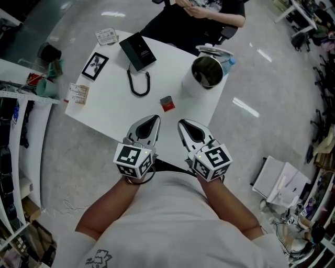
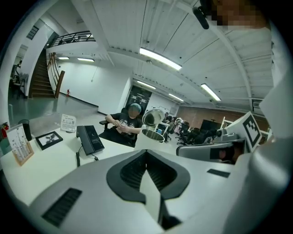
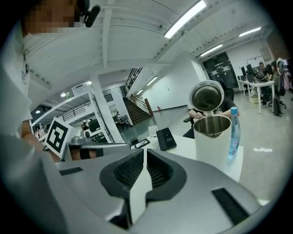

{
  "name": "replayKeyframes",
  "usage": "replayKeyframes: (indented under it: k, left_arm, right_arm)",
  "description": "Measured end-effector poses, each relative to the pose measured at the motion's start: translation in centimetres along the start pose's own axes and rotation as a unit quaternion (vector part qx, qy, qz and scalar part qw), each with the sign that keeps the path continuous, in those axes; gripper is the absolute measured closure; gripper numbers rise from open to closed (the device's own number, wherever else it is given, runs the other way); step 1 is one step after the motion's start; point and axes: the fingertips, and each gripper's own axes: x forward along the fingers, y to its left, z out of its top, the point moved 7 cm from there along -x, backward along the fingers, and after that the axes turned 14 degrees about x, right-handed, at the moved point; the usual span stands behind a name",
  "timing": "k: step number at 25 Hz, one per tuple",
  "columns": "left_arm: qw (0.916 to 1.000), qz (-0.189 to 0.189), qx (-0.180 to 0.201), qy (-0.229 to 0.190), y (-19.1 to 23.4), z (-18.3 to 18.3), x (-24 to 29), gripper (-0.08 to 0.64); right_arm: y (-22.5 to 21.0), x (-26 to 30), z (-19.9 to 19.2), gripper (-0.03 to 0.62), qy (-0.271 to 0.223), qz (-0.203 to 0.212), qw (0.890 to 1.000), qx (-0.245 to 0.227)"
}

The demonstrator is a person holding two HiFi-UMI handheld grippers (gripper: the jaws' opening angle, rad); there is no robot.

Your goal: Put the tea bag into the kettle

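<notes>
At the near edge of a white worktop (image 1: 112, 107), the left gripper (image 1: 153, 120) and the right gripper (image 1: 183, 124) hover side by side, each with its jaws closed on nothing. Just beyond them, near the middle of the worktop, lies the small red tea bag (image 1: 167, 103). The kettle (image 1: 207, 73) stands at the far right corner with its lid (image 1: 214, 51) raised, well apart from the tea bag, and a water bottle (image 1: 229, 63) stands just beside it. A black box (image 1: 137, 51) sits by the far edge with a looped black cable (image 1: 139, 84) in front of it. A framed picture (image 1: 95, 66) lies near the left edge. A seated person (image 1: 209, 13) is at the far side.
</notes>
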Motion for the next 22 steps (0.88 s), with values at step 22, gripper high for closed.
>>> replayKeyframes:
  k: [22]
  left_arm:
    - [0.9869,-0.097,-0.017,0.127,7.1,-9.5,9.2,0.551]
  right_arm:
    - [-10.4,14.0,-8.2,0.408,0.133,-0.126,0.982,0.039]
